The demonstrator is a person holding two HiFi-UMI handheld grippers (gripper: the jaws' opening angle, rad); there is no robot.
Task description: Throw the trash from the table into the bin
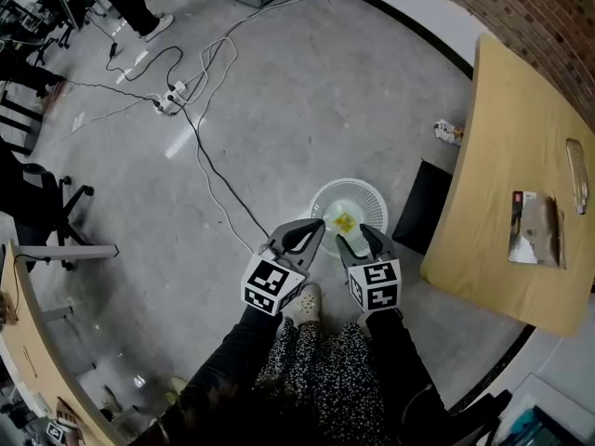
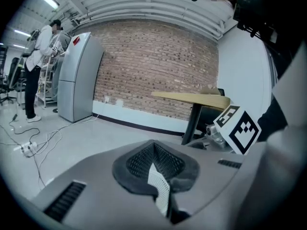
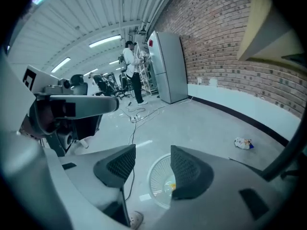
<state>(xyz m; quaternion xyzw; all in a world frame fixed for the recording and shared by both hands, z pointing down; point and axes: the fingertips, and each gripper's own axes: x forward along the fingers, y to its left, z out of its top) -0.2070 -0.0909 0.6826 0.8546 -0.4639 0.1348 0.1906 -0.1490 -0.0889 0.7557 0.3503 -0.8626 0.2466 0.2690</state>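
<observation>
Both tools are over the white mesh bin (image 1: 321, 198) on the floor, and there's a yellow scrap (image 1: 345, 222) lying in the bottom of it. The right tool (image 1: 358, 233) has its jaws standing apart with nothing between them; its own view looks straight through the gap (image 3: 153, 152) onto the bin's rim. The left tool (image 1: 307, 232) is closed, pads together, nothing caught between them (image 2: 154, 150).

Now look out to 3 o'clock of the bin. On the wooden worktop (image 1: 507, 156) lies a silver packet (image 1: 535, 229), flat, near the edge, and at its 1 o'clock a pale long item (image 1: 577, 175) that I can't identify. Those look like the next pieces to go.

The packet looks light, thin and crinkly, probably slick foil, so pinching a raised edge or corner seems better than pressing down on its flat face.

A crumpled wrapper (image 1: 448, 132) also sits on the floor at the bin's 1 o'clock, just beside the worktop.
</observation>
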